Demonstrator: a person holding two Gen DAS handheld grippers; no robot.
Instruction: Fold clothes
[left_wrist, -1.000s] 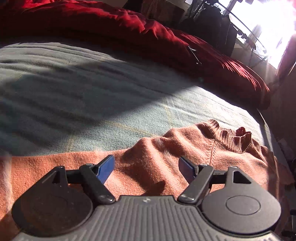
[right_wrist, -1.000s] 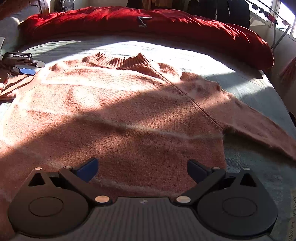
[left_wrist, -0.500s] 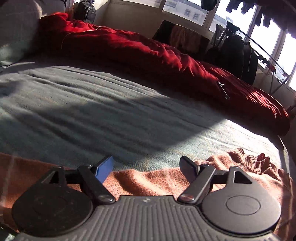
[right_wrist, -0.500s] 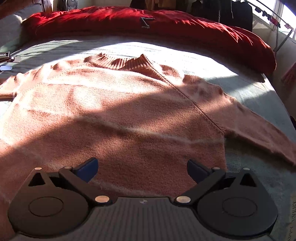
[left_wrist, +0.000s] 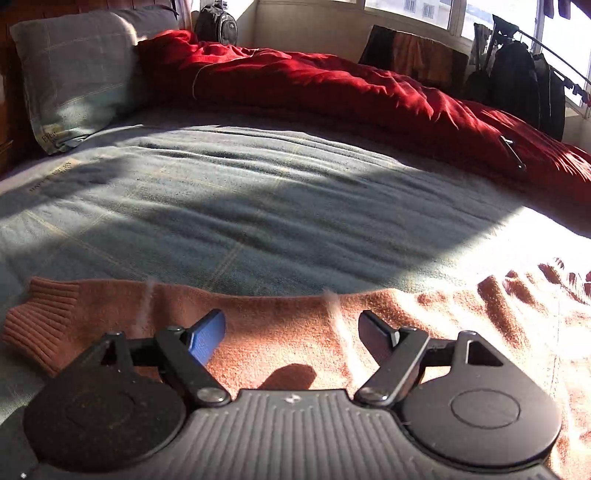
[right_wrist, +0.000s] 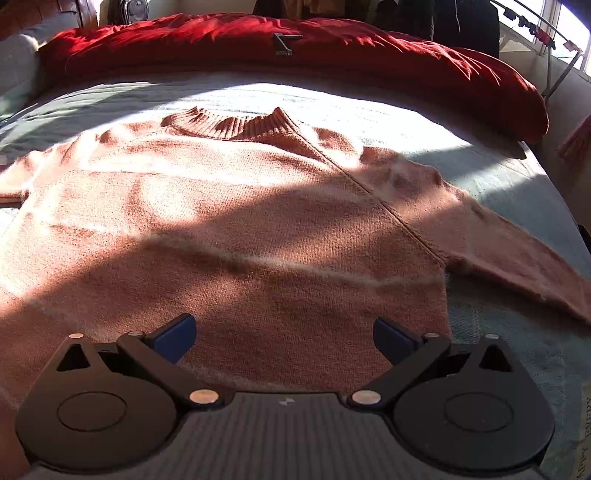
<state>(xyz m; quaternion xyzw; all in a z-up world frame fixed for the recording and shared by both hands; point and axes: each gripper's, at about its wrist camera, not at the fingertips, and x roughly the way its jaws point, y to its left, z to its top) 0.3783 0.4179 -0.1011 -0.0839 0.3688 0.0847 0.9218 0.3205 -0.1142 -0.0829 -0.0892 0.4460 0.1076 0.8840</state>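
A salmon-orange knit sweater (right_wrist: 240, 229) lies spread flat, front up, on the grey-green bed cover (right_wrist: 461, 166), collar toward the red duvet. In the right wrist view my right gripper (right_wrist: 284, 338) hovers open over the sweater's lower body, nothing between its fingers. In the left wrist view one sleeve (left_wrist: 258, 328) stretches across the bottom, its ribbed cuff (left_wrist: 40, 321) at the far left. My left gripper (left_wrist: 291, 334) is open above the middle of that sleeve, holding nothing.
A bunched red duvet (left_wrist: 351, 92) runs along the far side of the bed. A grey-green pillow (left_wrist: 74, 70) stands at the head, far left. Dark garments hang on a rack (left_wrist: 524, 74) by the sunlit window. Bare bed cover (left_wrist: 240, 206) lies beyond the sleeve.
The left gripper slid outward along the sleeve from the shoulder toward the cuff and tilted up, bringing pillow and cuff into view; it has left the right wrist view. The right gripper stayed still.
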